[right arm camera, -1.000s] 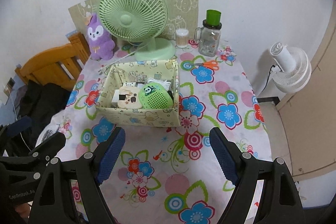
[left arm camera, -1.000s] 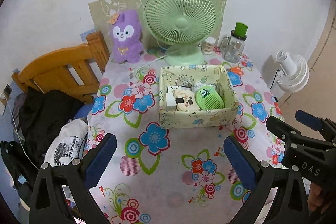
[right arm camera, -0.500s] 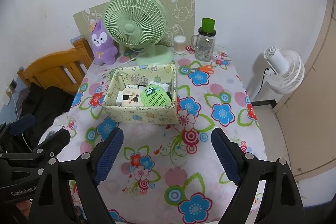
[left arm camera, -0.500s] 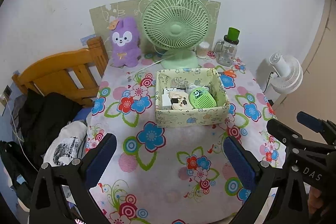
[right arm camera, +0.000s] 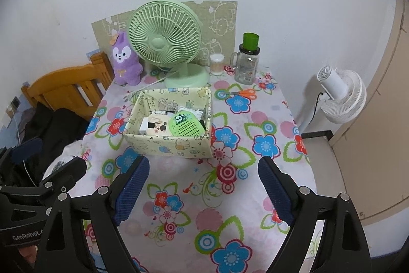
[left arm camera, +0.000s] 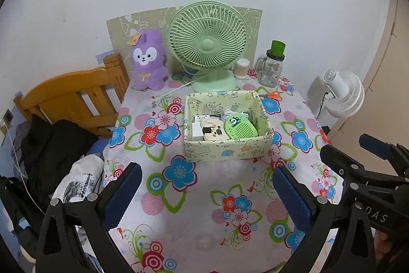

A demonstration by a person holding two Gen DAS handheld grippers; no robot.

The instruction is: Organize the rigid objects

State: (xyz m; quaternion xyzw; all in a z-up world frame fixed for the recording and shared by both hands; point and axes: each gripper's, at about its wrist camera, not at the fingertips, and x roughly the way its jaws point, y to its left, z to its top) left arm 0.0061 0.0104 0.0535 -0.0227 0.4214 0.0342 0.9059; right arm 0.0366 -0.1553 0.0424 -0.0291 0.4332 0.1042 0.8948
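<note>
A pale yellow patterned box [left arm camera: 225,151] [right arm camera: 167,143] stands mid-table on the flowered cloth. It holds a green panda-faced gadget [left arm camera: 241,126] [right arm camera: 186,123], a beige spotted item [left arm camera: 214,129] [right arm camera: 156,127] and white items. Orange scissors [left arm camera: 274,95] [right arm camera: 246,93] lie behind the box to the right. My left gripper [left arm camera: 204,192] is open and empty, above the table's near part. My right gripper [right arm camera: 204,189] is open and empty too, well short of the box. Each gripper shows at the edge of the other's view.
At the back stand a green desk fan [left arm camera: 208,42] [right arm camera: 166,37], a purple plush rabbit [left arm camera: 148,60] [right arm camera: 125,60], a glass jar with green lid [left arm camera: 272,65] [right arm camera: 248,60] and a cotton-swab pot [right arm camera: 216,64]. Left is a wooden chair [left arm camera: 74,96] with clothes; right, a white floor fan [right arm camera: 340,96].
Both grippers have pulled back and up from the table; the box and fan look smaller and farther. Both stay open and empty.
</note>
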